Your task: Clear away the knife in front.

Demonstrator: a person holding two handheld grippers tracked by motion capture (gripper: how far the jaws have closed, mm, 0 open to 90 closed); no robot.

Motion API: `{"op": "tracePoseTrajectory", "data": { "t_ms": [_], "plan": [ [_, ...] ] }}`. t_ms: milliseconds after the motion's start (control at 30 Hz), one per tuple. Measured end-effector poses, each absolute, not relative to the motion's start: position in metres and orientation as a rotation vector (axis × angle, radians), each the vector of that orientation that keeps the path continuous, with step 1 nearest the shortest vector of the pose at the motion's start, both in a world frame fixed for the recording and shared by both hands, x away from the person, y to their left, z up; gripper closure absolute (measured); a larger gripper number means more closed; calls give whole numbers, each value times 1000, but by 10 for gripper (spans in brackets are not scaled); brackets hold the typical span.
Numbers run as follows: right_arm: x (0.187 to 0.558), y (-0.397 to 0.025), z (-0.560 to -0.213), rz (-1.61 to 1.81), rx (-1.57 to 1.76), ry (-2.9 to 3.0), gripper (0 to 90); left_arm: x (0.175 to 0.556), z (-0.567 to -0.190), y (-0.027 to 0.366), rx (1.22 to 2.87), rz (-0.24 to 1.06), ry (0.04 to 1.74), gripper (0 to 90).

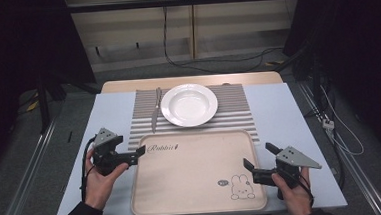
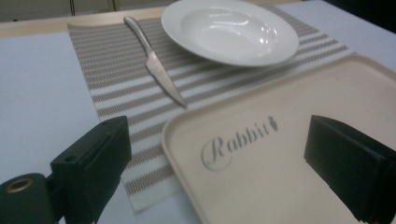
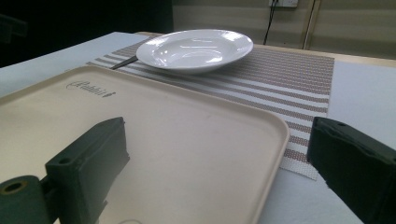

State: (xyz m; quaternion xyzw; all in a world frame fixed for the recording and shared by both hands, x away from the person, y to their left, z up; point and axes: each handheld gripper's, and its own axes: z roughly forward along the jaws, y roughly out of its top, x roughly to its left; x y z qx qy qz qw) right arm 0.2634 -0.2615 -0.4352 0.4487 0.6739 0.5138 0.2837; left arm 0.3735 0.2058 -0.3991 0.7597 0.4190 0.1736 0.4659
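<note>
Black grippers: left gripper [image 1: 134,156], right gripper [image 1: 253,166]; grey three-cornered plates, black cables, dark sleeves

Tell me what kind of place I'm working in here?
Most likely a lab or recording room staged as a dining spot. A white plate and a knife lie on a striped placemat behind a beige tray, but metal framing, loose floor cables and bare wall panels surround the table.
</note>
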Motion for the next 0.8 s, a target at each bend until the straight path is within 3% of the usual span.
{"op": "tracePoseTrajectory", "data": {
  "t_ms": [200,500,800],
  "plan": [
    [264,-260,-436,1373,1213,1812,45,387,-386,202,1812,453,1069,80],
    [263,-261,-435,1368,1212,1808,45,415,-387,184,1923,434,1056,76],
    [266,-259,-436,1370,1209,1818,45,445,-384,174,1919,426,1129,75]
  ]
}}
